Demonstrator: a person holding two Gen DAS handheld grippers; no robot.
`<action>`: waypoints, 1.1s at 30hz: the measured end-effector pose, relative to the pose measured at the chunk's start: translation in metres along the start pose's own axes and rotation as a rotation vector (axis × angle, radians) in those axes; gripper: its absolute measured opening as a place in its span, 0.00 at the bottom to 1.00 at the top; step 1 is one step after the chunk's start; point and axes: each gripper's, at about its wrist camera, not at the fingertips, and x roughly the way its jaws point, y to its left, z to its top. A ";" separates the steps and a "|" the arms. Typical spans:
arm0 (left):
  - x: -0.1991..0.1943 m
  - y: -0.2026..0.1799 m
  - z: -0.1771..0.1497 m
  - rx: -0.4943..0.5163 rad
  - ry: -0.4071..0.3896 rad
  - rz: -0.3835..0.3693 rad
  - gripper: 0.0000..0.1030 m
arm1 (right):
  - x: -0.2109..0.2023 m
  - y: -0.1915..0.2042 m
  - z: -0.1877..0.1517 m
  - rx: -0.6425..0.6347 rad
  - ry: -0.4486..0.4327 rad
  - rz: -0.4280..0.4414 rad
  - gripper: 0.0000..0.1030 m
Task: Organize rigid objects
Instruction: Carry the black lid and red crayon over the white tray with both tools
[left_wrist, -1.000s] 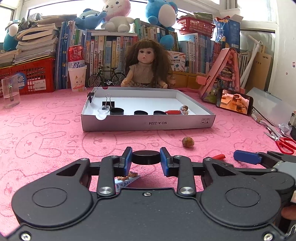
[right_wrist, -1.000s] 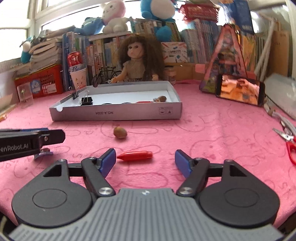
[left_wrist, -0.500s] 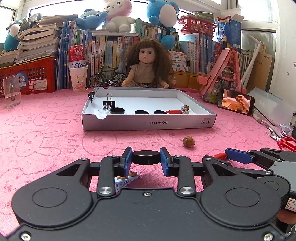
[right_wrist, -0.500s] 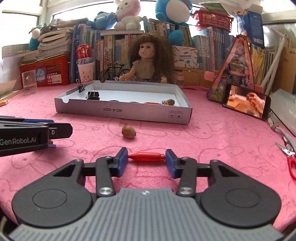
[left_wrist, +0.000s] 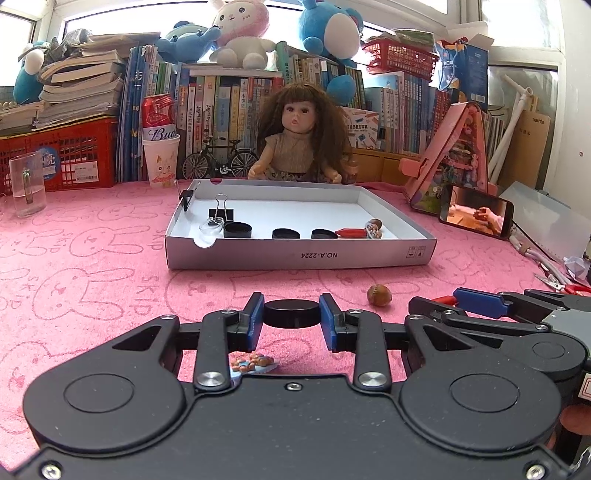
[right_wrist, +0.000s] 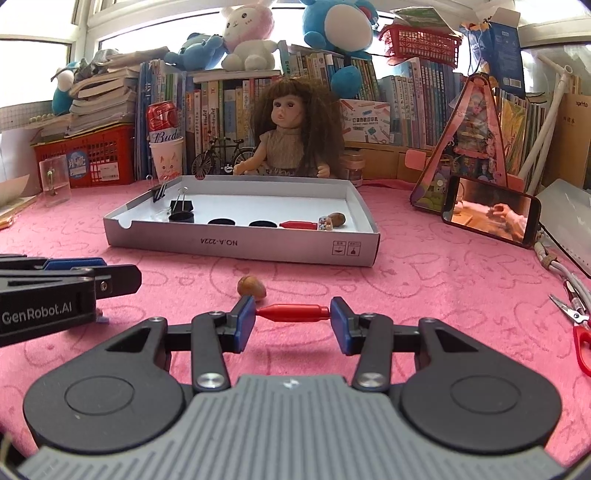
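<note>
My left gripper is shut on a black round cap and holds it above the pink cloth. My right gripper is shut end to end on a red pen-cap-shaped piece, lifted off the cloth. A brown nut lies on the cloth between the grippers and the box; it also shows in the right wrist view. The white shallow box ahead holds binder clips, several black caps, a red piece and a nut.
A small printed packet lies under my left gripper. Red scissors and cables lie at the right. A phone, a doll, a glass cup and stacked books stand behind the box.
My right gripper closed on the red piece and lifted it, moving up and nearer the box. My left gripper kept hold of the black cap and rose slightly.
</note>
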 end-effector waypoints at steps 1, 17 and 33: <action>0.001 0.000 0.001 -0.004 0.000 0.002 0.29 | 0.001 -0.001 0.002 0.003 0.004 -0.005 0.48; 0.017 -0.002 0.019 -0.039 -0.010 0.012 0.29 | 0.017 -0.011 0.020 0.037 0.030 -0.022 0.49; 0.046 0.008 0.059 -0.070 -0.050 0.012 0.29 | 0.045 -0.030 0.054 0.139 0.015 0.002 0.48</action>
